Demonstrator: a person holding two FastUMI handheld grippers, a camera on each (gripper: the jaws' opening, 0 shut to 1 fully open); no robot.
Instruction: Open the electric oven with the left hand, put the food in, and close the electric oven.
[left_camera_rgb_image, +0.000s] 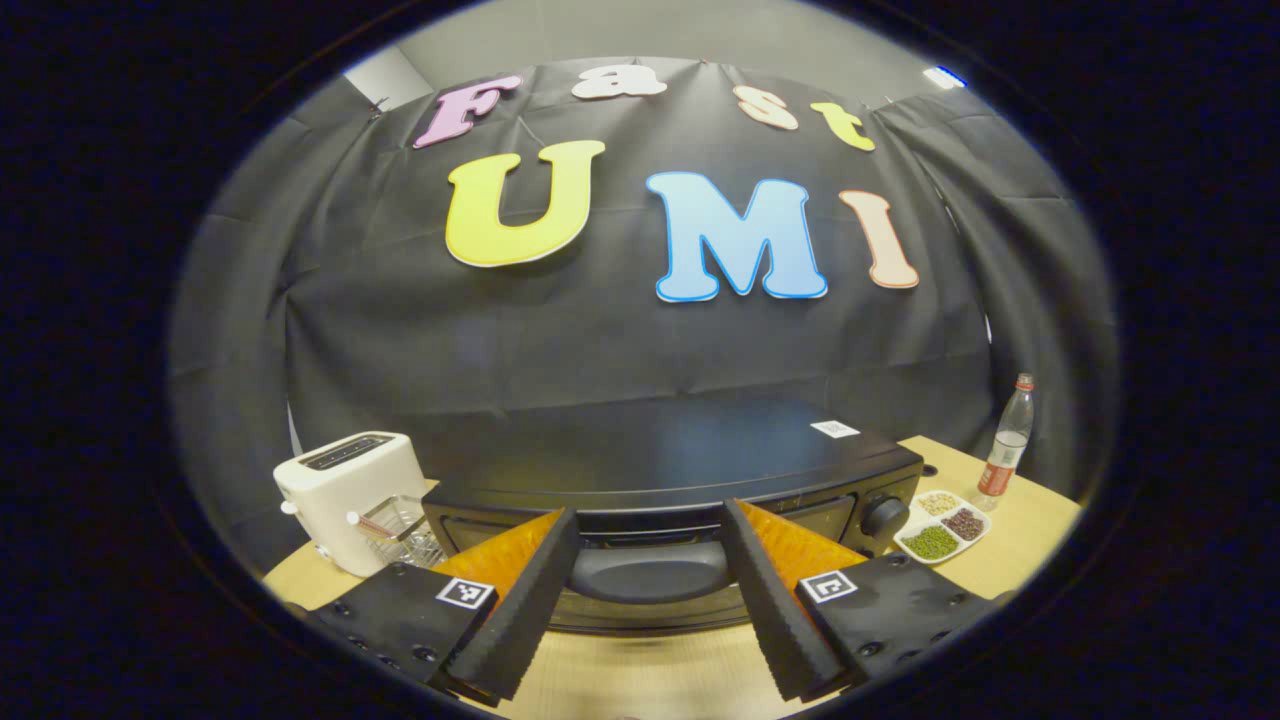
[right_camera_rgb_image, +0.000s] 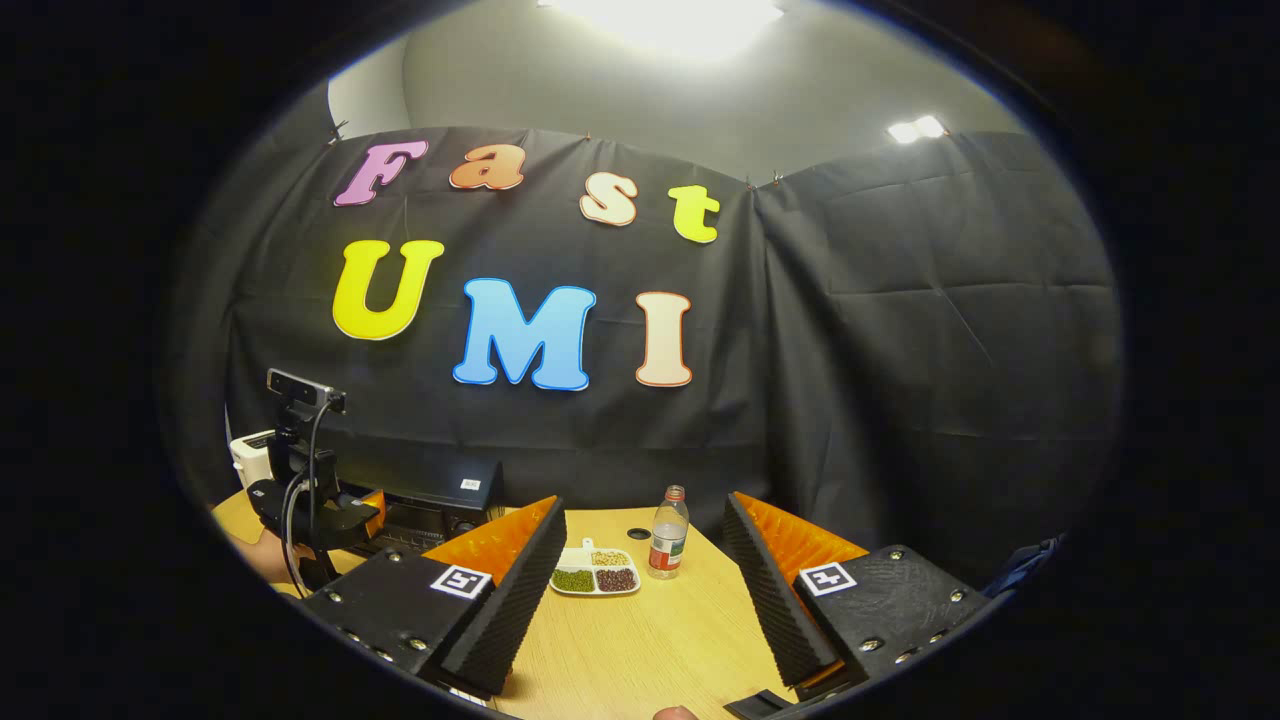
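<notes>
The black electric oven (left_camera_rgb_image: 660, 460) stands straight ahead in the left gripper view, its door shut. Its dark curved door handle (left_camera_rgb_image: 650, 572) lies low between the fingers of my left gripper (left_camera_rgb_image: 650, 515), which is open and wide apart, touching nothing that I can see. A white divided dish of beans and grains (left_camera_rgb_image: 940, 527) sits on the table to the oven's right. In the right gripper view my right gripper (right_camera_rgb_image: 645, 503) hangs open over the wooden table, with the dish (right_camera_rgb_image: 595, 577) ahead of it. The oven (right_camera_rgb_image: 440, 505) is far left there, with the left gripper (right_camera_rgb_image: 315, 505) before it.
A white toaster (left_camera_rgb_image: 345, 495) and a small wire basket (left_camera_rgb_image: 400, 530) stand left of the oven. A clear bottle with a red label (left_camera_rgb_image: 1005, 445) stands behind the dish. The oven has a round knob (left_camera_rgb_image: 885, 515) at its right. A hand (right_camera_rgb_image: 260, 555) holds the left gripper.
</notes>
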